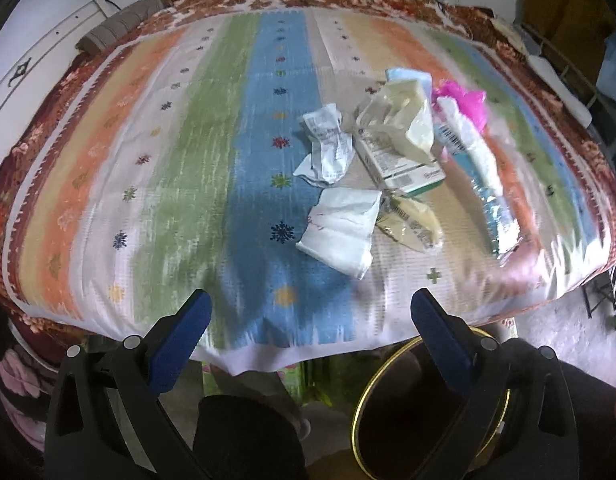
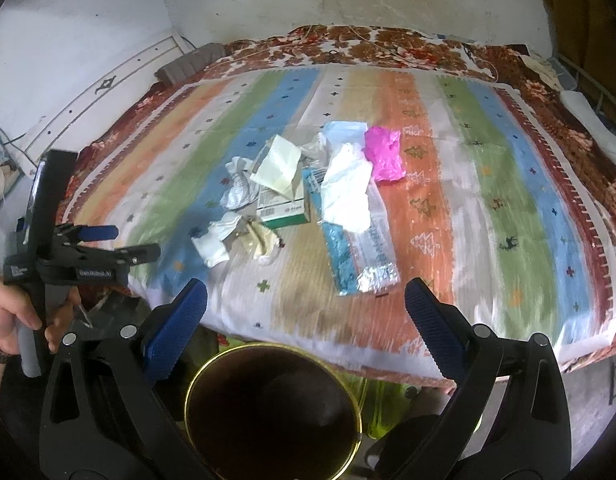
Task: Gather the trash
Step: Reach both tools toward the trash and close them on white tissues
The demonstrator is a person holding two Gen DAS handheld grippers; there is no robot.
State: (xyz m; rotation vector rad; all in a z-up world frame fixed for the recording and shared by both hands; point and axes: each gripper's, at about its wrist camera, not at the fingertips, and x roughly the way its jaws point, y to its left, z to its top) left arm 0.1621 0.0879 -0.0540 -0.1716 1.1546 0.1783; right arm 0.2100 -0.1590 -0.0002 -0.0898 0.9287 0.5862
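Several scraps of trash lay heaped on the striped bedspread (image 2: 488,160), none yet collected.

Below the bed's edge stood the gold-rimmed bin (image 2: 273,412), apparently empty; on the cover lay the long foil wrapper (image 2: 364,256), green-and-white carton (image 2: 283,208), pink bag (image 2: 384,156) and crumpled tissue (image 1: 340,228). Both the left gripper (image 1: 312,312) and right gripper (image 2: 305,302) hovered short of the pile, fingers apart, holding nothing. The reach was likely next: close on one nearby scrap, then carry it to the bin.

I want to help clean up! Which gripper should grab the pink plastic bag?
Probably the right gripper: the crumpled pink plastic bag lies almost straight ahead of its open jaws, while from the left gripper it sits far right.
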